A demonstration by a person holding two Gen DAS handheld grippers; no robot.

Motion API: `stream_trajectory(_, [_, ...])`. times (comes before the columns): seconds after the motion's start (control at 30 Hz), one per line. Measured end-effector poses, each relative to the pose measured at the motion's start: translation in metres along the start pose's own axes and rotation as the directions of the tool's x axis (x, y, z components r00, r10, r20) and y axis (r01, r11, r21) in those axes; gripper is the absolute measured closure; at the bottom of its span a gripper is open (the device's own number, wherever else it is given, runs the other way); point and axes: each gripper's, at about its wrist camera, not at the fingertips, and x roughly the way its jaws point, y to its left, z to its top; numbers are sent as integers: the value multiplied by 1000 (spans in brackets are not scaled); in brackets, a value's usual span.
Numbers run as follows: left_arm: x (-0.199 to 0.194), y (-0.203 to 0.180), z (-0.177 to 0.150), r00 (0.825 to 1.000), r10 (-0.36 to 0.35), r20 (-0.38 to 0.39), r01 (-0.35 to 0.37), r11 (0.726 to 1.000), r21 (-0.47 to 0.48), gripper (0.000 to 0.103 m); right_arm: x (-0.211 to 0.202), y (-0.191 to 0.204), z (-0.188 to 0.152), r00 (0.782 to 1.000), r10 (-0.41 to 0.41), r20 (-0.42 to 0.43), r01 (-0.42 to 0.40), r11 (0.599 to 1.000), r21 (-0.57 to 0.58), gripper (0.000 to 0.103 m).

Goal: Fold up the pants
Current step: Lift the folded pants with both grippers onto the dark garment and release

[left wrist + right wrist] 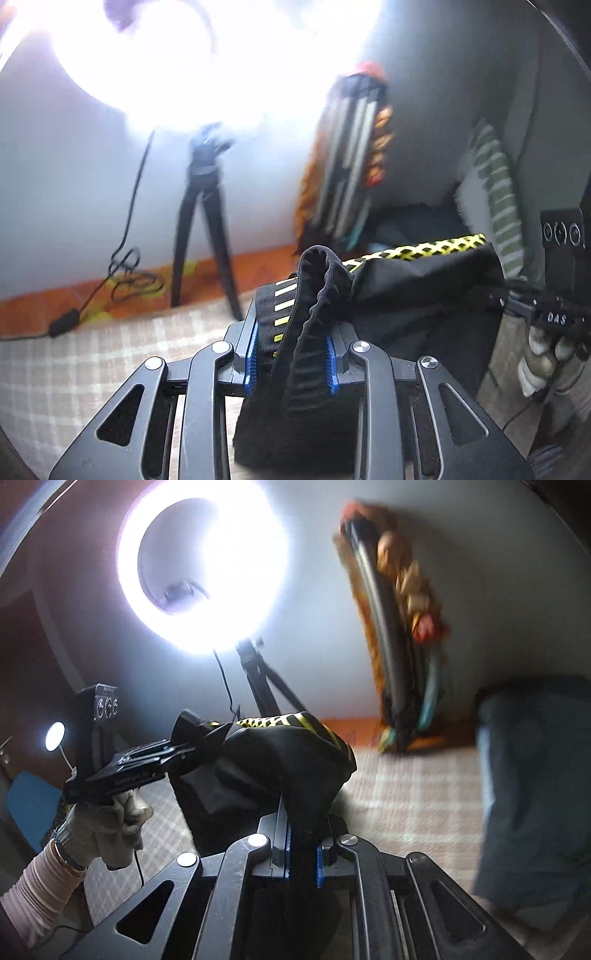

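The black pants (424, 291) with a yellow mesh stripe (436, 245) hang in the air, stretched between both grippers. My left gripper (293, 354) is shut on the ribbed elastic waistband (314, 295). It also shows in the right wrist view (207, 738), held by a gloved hand. My right gripper (303, 849) is shut on a bunch of the black fabric (280, 764). It also shows at the right edge of the left wrist view (532, 310).
A plaid cloth (413, 797) covers the surface below. A bright ring light (203, 568) on a black tripod (203, 240) stands at the back wall with a coiled cable (129, 277). A folded colourful stand (402, 638) leans on the wall. A blue garment (532, 786) hangs at right.
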Motion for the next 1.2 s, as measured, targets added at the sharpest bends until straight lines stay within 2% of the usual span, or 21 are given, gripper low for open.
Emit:
stream_trajectory(0.17, [-4, -43, 18, 997, -71, 41, 70, 997, 33, 77, -49, -12, 20, 996, -71, 51, 73, 996, -56, 96])
stream_trajectory(0.3, [4, -80, 30, 992, -104, 75, 99, 993, 68, 77, -85, -27, 35, 991, -113, 69, 119, 989, -91, 96])
stream_trajectory(0.53, [29, -146, 51, 975, -189, 118, 183, 981, 66, 77, -149, -81, 57, 977, -187, 105, 199, 972, -128, 96])
stream_trajectory(0.63, [47, -172, 54, 970, -214, 118, 208, 976, 63, 77, -162, -107, 65, 971, -216, 106, 230, 962, -146, 96])
stream_trajectory(0.73, [66, -187, 56, 967, -227, 119, 224, 974, 40, 77, -168, -135, 72, 967, -231, 106, 246, 957, -156, 96])
stream_trajectory(0.93, [107, -204, 53, 972, -218, 92, 218, 976, 11, 77, -157, -191, 76, 967, -244, 74, 252, 957, -142, 96])
stream_trajectory(1.2, [158, -194, 69, 985, -144, 93, 148, 988, -39, 77, -117, -252, 78, 973, -227, 46, 230, 969, -93, 96])
